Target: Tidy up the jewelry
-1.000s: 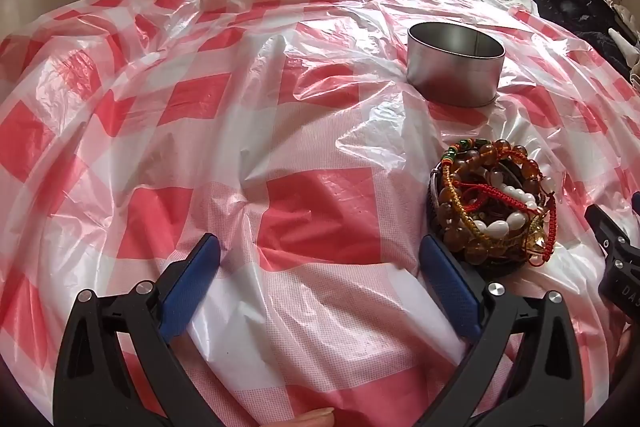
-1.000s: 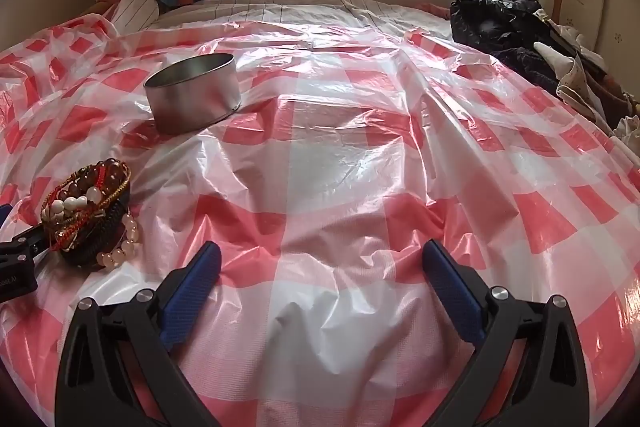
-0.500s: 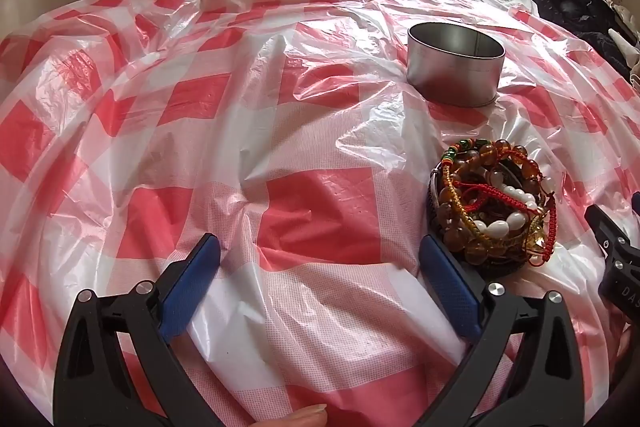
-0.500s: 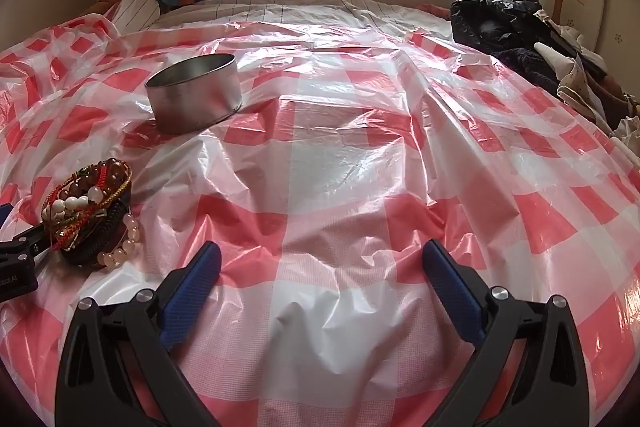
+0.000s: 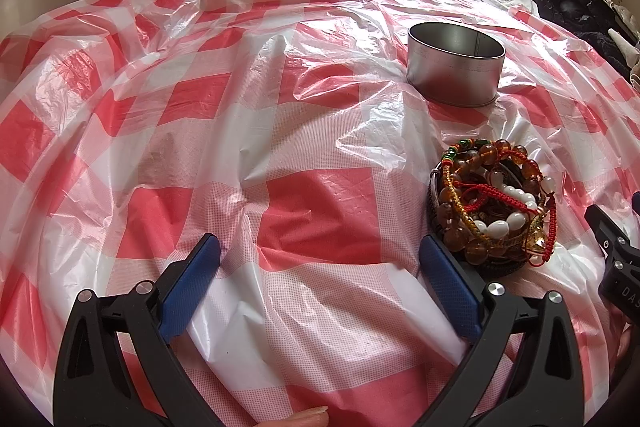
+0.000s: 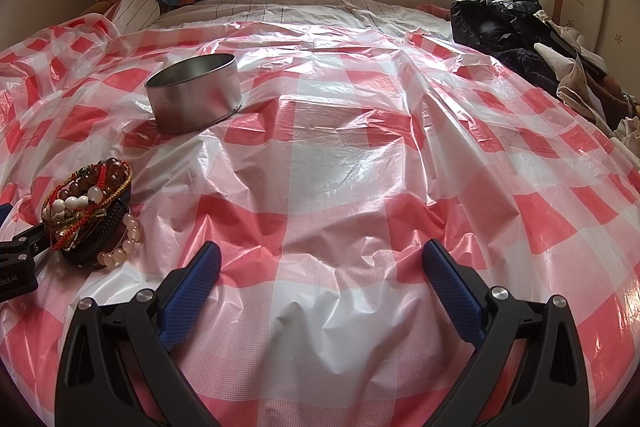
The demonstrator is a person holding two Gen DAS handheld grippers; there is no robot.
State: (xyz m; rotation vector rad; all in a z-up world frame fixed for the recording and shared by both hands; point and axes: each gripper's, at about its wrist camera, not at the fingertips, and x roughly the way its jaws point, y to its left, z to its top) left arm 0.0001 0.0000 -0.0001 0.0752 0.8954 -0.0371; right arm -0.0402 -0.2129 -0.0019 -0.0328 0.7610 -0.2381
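Both tools hover low with jaws spread wide and empty: the left gripper [image 5: 320, 263] just beside the tangled heap of beaded bracelets and red cords [image 5: 494, 205], the right gripper [image 6: 322, 265] over the red-and-white checked plastic sheet [image 6: 340, 147]. The round silver tin [image 5: 455, 69] waits open beyond, likely the destination. Lettering on either tool's body is cut off, unreadable.

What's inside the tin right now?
Nothing visible: the tin shows only bare inner wall in both views. Its floor is hidden by the near wall. The bracelets sit piled nearer, on the sheet.
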